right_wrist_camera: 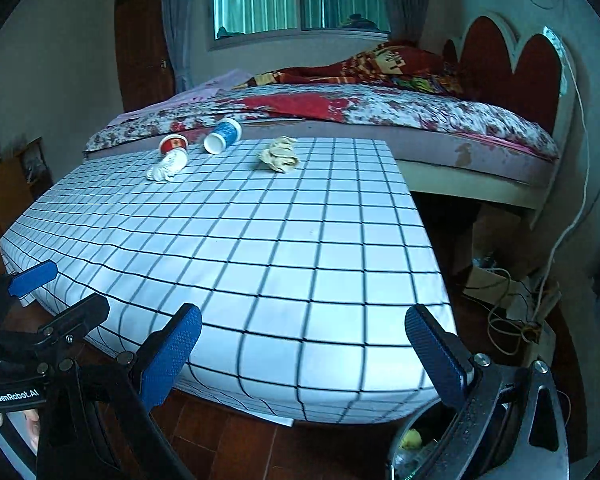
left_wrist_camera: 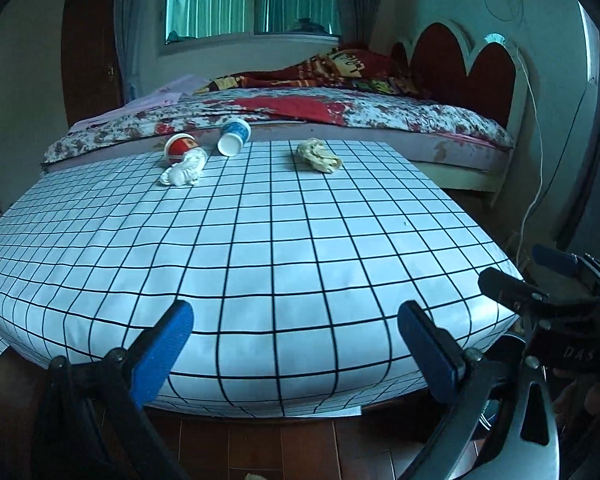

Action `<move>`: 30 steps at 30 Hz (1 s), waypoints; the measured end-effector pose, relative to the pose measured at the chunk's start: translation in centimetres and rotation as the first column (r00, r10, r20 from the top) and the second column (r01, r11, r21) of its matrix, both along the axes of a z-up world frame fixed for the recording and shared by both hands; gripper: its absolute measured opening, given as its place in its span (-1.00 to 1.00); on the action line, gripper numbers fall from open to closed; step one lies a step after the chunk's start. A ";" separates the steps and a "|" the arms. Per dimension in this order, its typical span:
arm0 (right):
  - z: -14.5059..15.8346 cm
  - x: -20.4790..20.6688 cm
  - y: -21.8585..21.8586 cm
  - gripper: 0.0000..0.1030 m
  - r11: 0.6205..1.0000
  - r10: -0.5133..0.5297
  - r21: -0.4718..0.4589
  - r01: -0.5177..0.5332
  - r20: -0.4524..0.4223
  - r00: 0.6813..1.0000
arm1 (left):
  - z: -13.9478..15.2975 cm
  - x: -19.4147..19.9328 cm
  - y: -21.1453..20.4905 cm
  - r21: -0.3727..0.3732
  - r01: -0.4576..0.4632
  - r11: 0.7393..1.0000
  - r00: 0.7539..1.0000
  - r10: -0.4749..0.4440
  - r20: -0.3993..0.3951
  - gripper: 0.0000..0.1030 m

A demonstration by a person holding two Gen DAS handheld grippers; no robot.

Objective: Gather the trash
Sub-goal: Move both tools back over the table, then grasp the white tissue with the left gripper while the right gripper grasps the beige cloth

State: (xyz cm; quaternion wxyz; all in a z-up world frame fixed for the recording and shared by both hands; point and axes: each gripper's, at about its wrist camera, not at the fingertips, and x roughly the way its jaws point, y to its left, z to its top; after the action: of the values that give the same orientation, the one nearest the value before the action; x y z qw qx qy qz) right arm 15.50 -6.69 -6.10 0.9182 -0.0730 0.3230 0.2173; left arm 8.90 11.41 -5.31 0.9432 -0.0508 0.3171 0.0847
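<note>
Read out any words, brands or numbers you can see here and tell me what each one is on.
"GenRobot.AI": white label on the left claw's black body.
"DAS": black part of the right claw; possibly cut off.
Red cup: print too small to read.
Blue cup: pattern blurred.
Pillow: print unreadable.

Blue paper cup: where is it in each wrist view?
Left wrist: blue paper cup lies on its side at the far edge of the checked table, upper centre-left.
Right wrist: blue paper cup at the far edge, upper left of centre.
Shared landmark: red paper cup just left of it.
</note>
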 end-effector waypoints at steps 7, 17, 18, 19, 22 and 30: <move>0.4 1.3 2.2 0.98 0.999 0.036 0.037 -0.036 0.000 0.999 | 0.2 -0.2 3.4 0.030 -0.049 0.998 0.999 0.049 -0.005 0.98; 1.9 9.0 7.8 0.98 0.992 0.122 0.035 -0.121 -0.037 0.992 | 1.2 4.9 9.2 0.089 -0.112 0.990 0.993 0.114 -0.017 0.98; 1.9 10.3 8.4 0.98 0.992 0.126 0.032 -0.124 -0.050 0.991 | 1.2 6.0 10.0 0.092 -0.117 0.989 0.993 0.120 -0.020 0.98; 1.8 11.6 8.8 0.98 0.991 0.131 0.022 -0.130 -0.067 0.989 | 1.1 7.0 10.6 0.100 -0.120 0.988 0.992 0.123 -0.024 0.98; 1.3 14.8 10.4 0.98 0.991 0.132 -0.022 -0.135 -0.103 0.986 | 0.6 9.9 12.7 0.083 -0.129 0.988 0.990 0.133 -0.043 0.97; -0.7 23.9 13.9 0.97 0.985 0.142 -0.079 -0.153 -0.137 0.980 | -1.5 17.8 17.7 0.014 -0.146 0.989 0.983 0.147 -0.108 0.60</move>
State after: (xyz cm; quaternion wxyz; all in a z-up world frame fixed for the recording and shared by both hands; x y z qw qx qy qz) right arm 39.40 7.17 -6.77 0.8723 -0.1234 0.3855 0.2745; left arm 26.70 29.16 -6.83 0.9158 -0.0662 0.3634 0.1574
